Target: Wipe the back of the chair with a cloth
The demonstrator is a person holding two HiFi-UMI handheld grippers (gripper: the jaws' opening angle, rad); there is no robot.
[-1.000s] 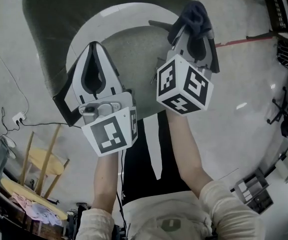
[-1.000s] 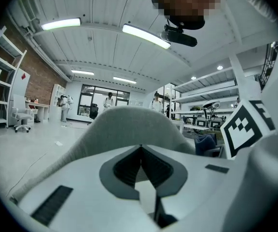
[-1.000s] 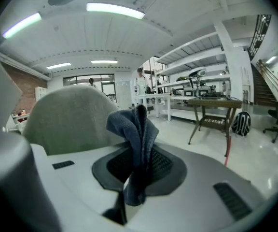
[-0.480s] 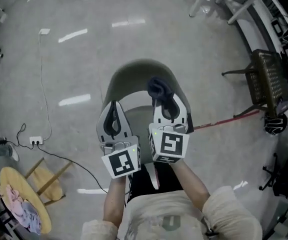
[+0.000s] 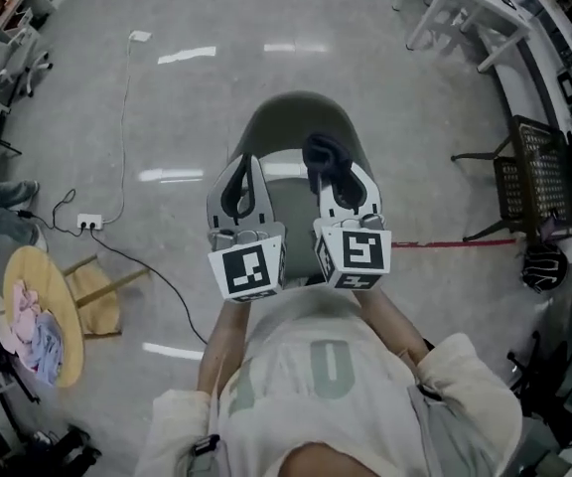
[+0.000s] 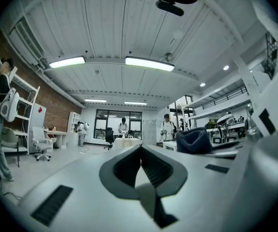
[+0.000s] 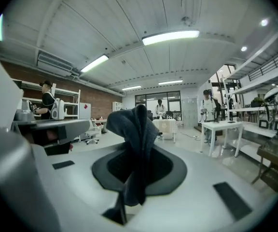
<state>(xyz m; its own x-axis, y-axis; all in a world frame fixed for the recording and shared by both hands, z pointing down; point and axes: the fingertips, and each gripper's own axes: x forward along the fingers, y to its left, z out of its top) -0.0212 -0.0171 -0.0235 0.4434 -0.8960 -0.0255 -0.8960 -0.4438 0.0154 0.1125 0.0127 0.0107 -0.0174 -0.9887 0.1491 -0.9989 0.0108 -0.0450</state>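
Cloth [image 7: 138,124], judged soft, light and limp, is pinched by a bunched fold in the right gripper's [image 7: 135,151] jaws, the left gripper's [image 6: 140,153] jaws being pressed together, empty.

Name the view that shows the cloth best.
Right gripper view: the cloth fills the middle, pinched in the right gripper. The head view shows it only as a small dark bunch by the chair. The left gripper view shows a dark lump at right.
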